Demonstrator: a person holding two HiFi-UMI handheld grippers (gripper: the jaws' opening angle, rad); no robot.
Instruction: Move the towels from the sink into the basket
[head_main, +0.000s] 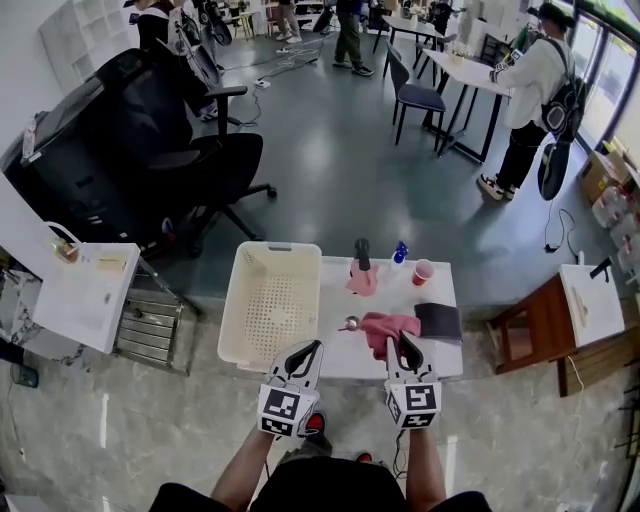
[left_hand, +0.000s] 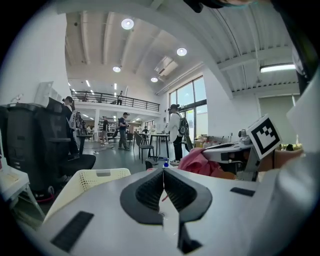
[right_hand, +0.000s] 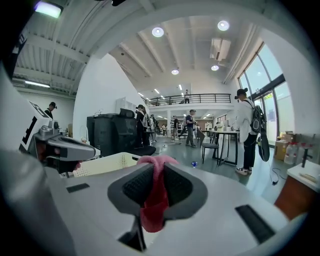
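One big white table (head_main: 440, 355) sits in front of us, and on its left end stands the pale basket (head_main: 240, 300). It has nothing in it yet. It stands right beside the towels, so each trip across can be short.

Next comes the pink towel (head_main: 380, 335), bunched up near the middle of the table, just right of the basket. We hold it with our right gripper (right_hand: 156, 172), whose jaws are clamped on a fold of the cloth. A loop sticks out past the tips and a bit hangs down behind them. We think a pinch on a fold like this is a good way to carry soft cloth, since it cannot slide out.

A dark towel (head_main: 438, 320) lies flat, touching the pink one's right side. It waits its turn.

Our left gripper (left_hand: 163, 175) is beside the right one, near the basket's front corner. Its jaws are pressed together with no cloth in them — it is just keeping out of the way.

Small things stand at the far edge — a red cup (head_main: 423, 272) and a blue bottle (head_main: 399, 254). We should lift the towel high enough not to knock them, then swing it left over the basket rim.
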